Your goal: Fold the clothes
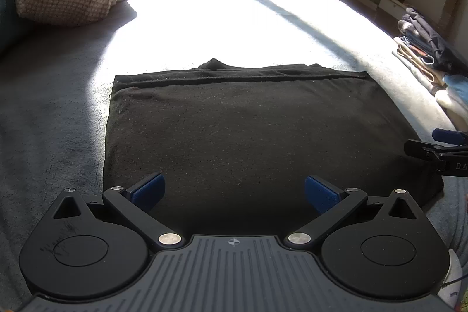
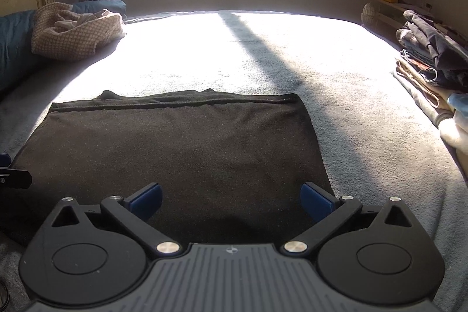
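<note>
Garment: a black knit cloth folded into a flat rectangle [image 1: 257,130] is lying smooth on the grey plush bedspread [image 1: 52,119], layered edges showing along its far side.
Left gripper [image 1: 234,192]: I am holding it over the near edge, blue pads spread wide, gripping nothing.
Right gripper [image 2: 231,196]: I am hovering it likewise, fingers parted, empty.
Sunlight: falling beyond the cloth.

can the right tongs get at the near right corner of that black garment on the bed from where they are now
Probably yes. The right tongs are open and empty over the black garment's near edge, and its right corner lies flat on the grey bedspread with nothing on it.
</note>
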Demonstrator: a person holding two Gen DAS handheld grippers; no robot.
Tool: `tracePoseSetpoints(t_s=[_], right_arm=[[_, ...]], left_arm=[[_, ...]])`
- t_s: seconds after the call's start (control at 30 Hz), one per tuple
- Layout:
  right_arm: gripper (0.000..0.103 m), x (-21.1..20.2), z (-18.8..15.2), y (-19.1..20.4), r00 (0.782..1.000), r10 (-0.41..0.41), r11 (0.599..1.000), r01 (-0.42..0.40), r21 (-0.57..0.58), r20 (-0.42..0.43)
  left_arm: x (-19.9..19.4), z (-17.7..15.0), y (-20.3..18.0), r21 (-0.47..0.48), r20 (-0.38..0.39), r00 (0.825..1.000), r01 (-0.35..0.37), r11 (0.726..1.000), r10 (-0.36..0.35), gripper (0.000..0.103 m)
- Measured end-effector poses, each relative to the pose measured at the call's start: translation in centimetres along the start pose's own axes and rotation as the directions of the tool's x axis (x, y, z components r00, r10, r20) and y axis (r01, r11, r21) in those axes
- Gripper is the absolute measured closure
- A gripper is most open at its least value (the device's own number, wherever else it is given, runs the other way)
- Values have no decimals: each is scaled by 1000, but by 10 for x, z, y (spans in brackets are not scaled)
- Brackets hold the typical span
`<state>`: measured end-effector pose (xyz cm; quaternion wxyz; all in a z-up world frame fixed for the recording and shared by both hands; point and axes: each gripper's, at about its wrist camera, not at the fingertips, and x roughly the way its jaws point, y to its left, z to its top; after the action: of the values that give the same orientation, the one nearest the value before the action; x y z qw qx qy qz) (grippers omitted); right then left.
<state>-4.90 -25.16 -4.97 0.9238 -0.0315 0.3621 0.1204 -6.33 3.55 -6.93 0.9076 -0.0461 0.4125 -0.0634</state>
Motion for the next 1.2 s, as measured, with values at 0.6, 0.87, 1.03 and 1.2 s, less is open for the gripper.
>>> tracePoseSetpoints(t_s=[0.6, 0.87, 1.03, 1.2], right_arm=[[0, -8, 1, 11, 997, 54, 987, -46, -154, 48], [0, -6, 7, 15, 999, 35, 981, -28, -192, 36], [0, 5, 17, 15, 998, 60, 984, -60, -166, -2], [0, 21, 30, 13, 995, 89, 991, -94, -100, -54]], left_arm=[[5, 6, 3, 1, -20, 1000, -16, 1000, 16, 0], [16, 12, 3, -21, -53, 999, -2, 1000, 1, 0], [25, 24, 6, -28, -50, 994, -96, 995, 95, 0], [36, 34, 0, 16, -68, 981, -180, 984, 180, 2]])
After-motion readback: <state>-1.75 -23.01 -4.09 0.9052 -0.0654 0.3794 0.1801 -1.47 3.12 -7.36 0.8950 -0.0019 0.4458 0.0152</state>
